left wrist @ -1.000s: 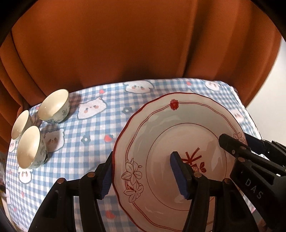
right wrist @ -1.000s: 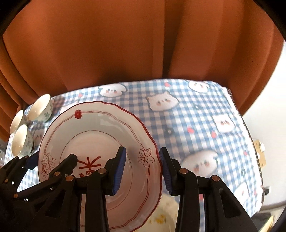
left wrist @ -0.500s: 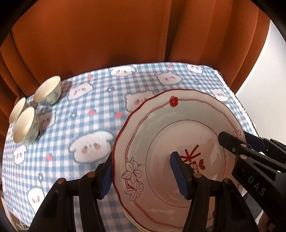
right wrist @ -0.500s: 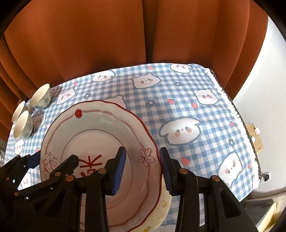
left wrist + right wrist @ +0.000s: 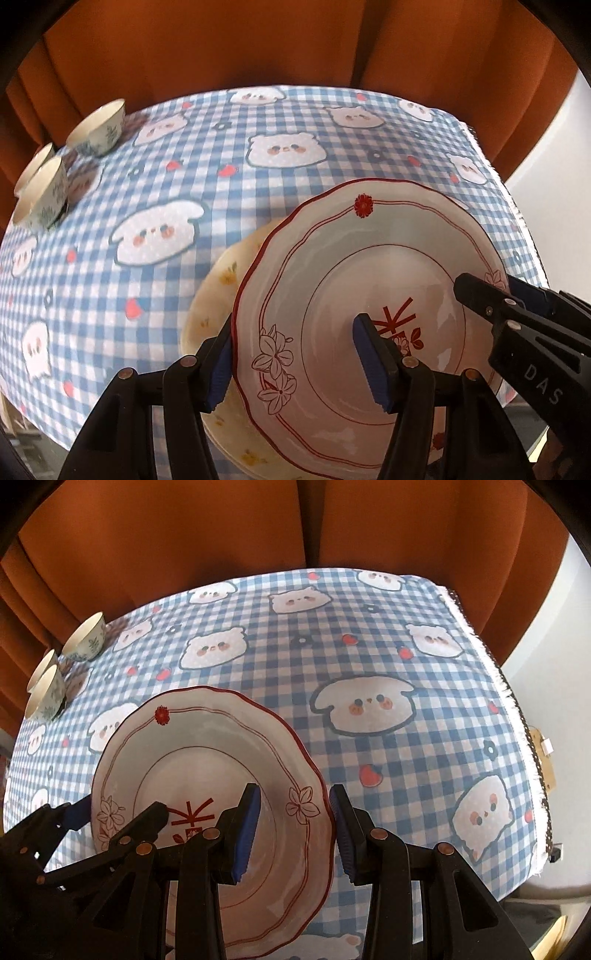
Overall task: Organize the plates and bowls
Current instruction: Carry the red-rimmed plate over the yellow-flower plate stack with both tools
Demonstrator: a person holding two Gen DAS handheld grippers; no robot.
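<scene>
Left wrist view, left claw (image 5: 295,360) and right claw (image 5: 293,832) holding red-rimmed plate (image 5: 332,280) by opposite rims.

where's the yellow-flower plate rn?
Left wrist view: the yellow-flower plate lies on the checked cloth at lower centre, partly under the red-rimmed plate. The right wrist view doesn't show it.

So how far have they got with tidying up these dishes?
Partway, it seems. Done: three small bowls sit grouped at the far left corner of the checked tablecloth. In hand: the left gripper and the right gripper each straddle an opposite rim of the red-trimmed plate, held over a cream plate. Left: set it down on that plate and let go.
</scene>
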